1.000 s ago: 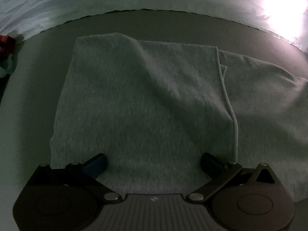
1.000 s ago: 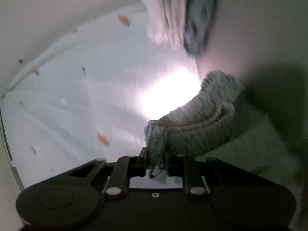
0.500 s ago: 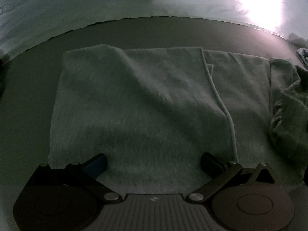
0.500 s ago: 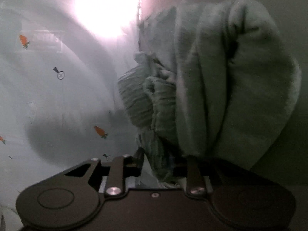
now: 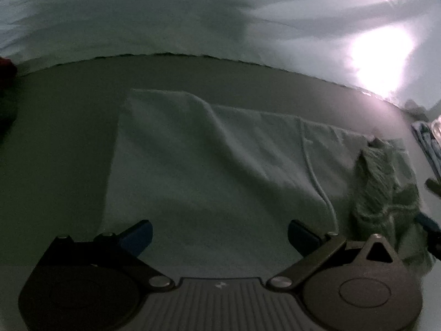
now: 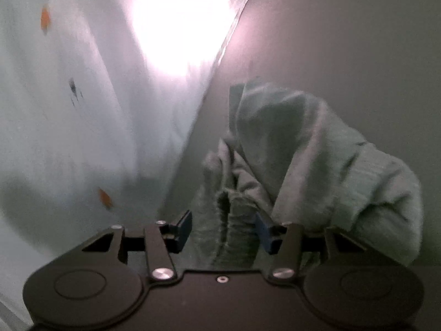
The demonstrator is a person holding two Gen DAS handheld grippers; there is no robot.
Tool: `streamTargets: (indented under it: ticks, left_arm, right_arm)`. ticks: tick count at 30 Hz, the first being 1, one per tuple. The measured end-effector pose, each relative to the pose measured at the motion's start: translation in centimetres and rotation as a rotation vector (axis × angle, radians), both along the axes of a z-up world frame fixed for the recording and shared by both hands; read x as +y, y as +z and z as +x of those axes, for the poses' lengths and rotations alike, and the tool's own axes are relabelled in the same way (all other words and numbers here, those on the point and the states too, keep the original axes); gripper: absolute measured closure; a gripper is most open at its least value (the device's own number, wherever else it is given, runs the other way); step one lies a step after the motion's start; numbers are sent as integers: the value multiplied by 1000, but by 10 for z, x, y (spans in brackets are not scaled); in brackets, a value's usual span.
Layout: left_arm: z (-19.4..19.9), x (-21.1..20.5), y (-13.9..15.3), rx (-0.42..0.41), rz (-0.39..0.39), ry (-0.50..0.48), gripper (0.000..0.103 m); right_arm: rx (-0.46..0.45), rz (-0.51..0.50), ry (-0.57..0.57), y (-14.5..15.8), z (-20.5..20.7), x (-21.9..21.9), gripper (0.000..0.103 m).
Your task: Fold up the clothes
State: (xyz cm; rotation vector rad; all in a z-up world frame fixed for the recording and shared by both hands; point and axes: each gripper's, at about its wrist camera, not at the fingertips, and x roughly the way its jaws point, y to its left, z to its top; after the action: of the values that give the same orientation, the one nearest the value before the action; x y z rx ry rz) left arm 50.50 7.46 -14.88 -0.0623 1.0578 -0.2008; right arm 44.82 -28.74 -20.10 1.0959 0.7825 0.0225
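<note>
Right wrist view: we let the right gripper (image 6: 223,230) open off the bunched sleeve (image 6: 317,165); left gripper (image 5: 219,234) wide, empty over the grey garment (image 5: 206,171); smoothing looks next

A: Both views come to you dim and grainy, with a grey-green cast. One hard glare patch (image 5: 383,63) blows out at upper right of your left view; nothing reads inside it.

B: The same glare (image 6: 179,24) sits at top centre of your right view, pink at its fringe. The sheet (image 6: 82,110) beside it smears in streaks, so its orange prints (image 6: 104,198) lose their edges.

A: In your left view the grey garment (image 5: 206,171) is darkest near the lens. Soft shadow crosses the patterned sheet (image 5: 165,22) above.

B: Fisheye bending curves every straight edge, and black corners vignette both frames.
</note>
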Motion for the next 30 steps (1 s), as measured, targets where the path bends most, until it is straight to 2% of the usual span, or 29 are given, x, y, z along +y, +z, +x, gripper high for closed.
streamTargets:
  ticks: [2, 4, 5, 6, 7, 12, 14, 16, 17, 19, 23, 27, 30]
  left_arm:
    - [1, 6, 1, 0, -6, 22, 0]
    - [2, 10, 0, 5, -15, 33, 0]
    - [1, 11, 0, 5, -16, 36, 0]
    - [1, 11, 0, 5, -14, 38, 0]
    - [2, 12, -1, 5, -13, 37, 0]
    - [3, 16, 3, -6, -25, 20, 0]
    - [5, 16, 4, -11, -26, 20, 0]
    - [5, 17, 5, -12, -27, 24, 0]
    - [6, 17, 5, -10, -28, 25, 0]
    - [6, 16, 5, -6, -25, 25, 0]
    - [2, 13, 8, -11, -32, 8, 0]
    - [2, 3, 10, -12, -47, -23, 0]
    - [2, -11, 10, -15, -41, -75, 0]
  right_arm:
    - [39, -123, 59, 1, 5, 18, 49]
    - [29, -241, 107, 6, 9, 32, 60]
    - [26, -254, 123, 8, 12, 36, 80]
    - [22, -266, 139, 10, 14, 40, 87]
    - [12, -273, 157, 12, 16, 44, 88]
    - [-164, -171, 287, 35, 19, 64, 90]
    - [-180, -135, 326, 35, 20, 71, 88]
    - [-138, -149, 349, 26, 28, 80, 70]
    - [-109, -164, 361, 20, 32, 81, 53]
    - [-80, -167, 374, 18, 33, 86, 53]
    - [-113, -174, 352, 31, 17, 75, 51]
    - [-133, -287, 210, 48, 3, 39, 50]
    - [-114, -432, 103, 57, -6, 10, 47]
